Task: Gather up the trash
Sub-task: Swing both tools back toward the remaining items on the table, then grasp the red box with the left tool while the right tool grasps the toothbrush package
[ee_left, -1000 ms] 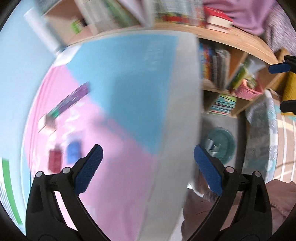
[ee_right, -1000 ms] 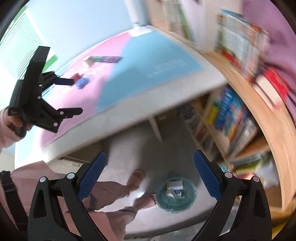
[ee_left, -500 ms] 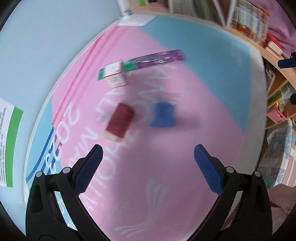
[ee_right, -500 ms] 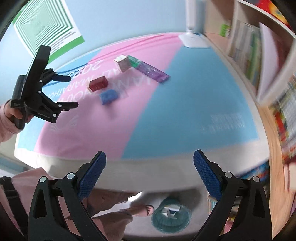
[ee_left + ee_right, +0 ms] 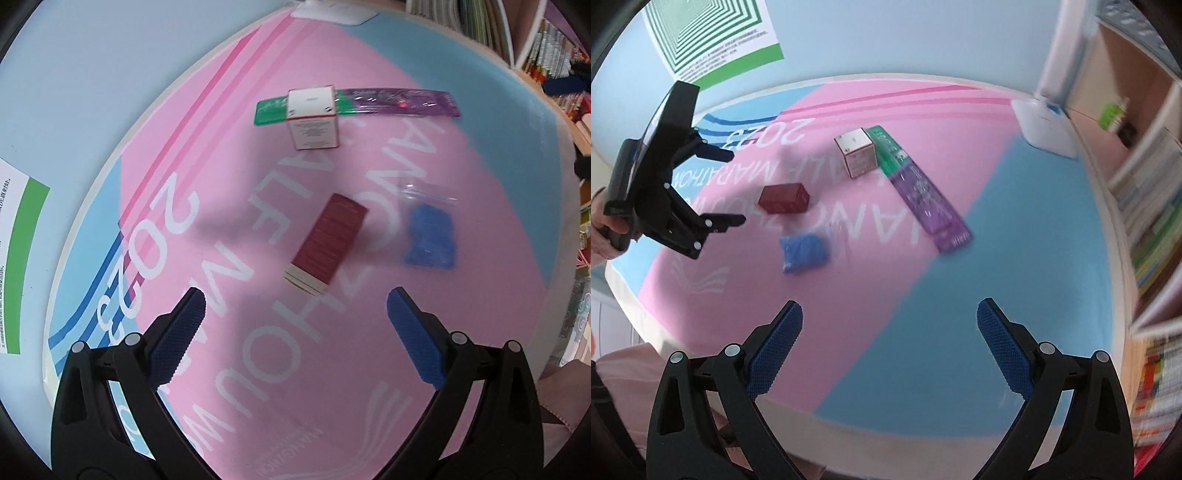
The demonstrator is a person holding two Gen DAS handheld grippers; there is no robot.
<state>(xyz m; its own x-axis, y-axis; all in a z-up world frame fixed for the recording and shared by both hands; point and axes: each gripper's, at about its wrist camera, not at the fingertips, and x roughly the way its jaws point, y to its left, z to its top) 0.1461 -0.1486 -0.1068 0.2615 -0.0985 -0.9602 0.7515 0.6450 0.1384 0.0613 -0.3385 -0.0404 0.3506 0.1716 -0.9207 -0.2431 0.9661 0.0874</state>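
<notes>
- My left gripper [image 5: 295, 306] fills the bottom of the left wrist view, its blue pads spread wide with nothing between them.
- It hangs over a table [image 5: 509, 155] covered by a pink and blue mat with large white lettering.
- Just above the gap between its pads, at frame centre, lies a dark red box [image 5: 327, 243] on its side, end towards me.
- Right of centre sits a blue packet [image 5: 430, 238], blurred, near the red box but apart from it.
- In the upper middle stands a white box [image 5: 313, 118], upright.
- Behind it lies a long flat packet [image 5: 399, 101], green at its left end and purple to the right; I cannot tell whether the two touch.
- My right gripper [image 5: 889, 325] fills the bottom of the right wrist view, pads likewise spread and empty, above the mat's near edge.
- In that view all four pieces of trash sit in the upper middle of the frame, well ahead of its pads.
- At the left edge I see the left gripper from the side, held by a hand [image 5: 605, 230], its fingers parted and pointing at the red box.
- A green and white poster [image 5: 713, 37] hangs on the wall at upper left; a bookshelf [image 5: 1145, 184] runs down the right edge.
</notes>
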